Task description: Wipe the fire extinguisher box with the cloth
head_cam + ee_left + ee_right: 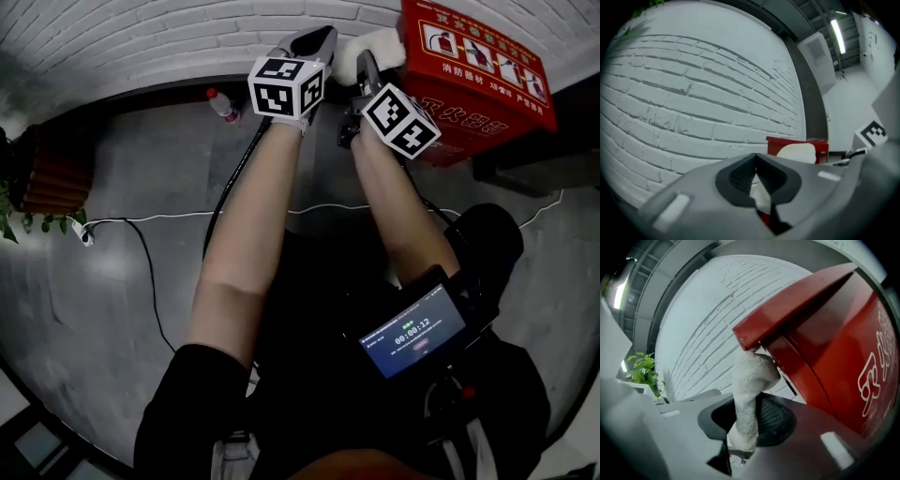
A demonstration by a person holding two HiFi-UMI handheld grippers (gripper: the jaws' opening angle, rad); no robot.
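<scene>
I'm pinching the white cloth (749, 380) in the right gripper (743, 437). The cloth's free end is pressing against the lid corner of the red fire extinguisher box (825, 338), which is sitting far right against the brick wall (693, 93). The left gripper (755, 159) is hovering just left of it, jaws pressed together at the tips.
</scene>
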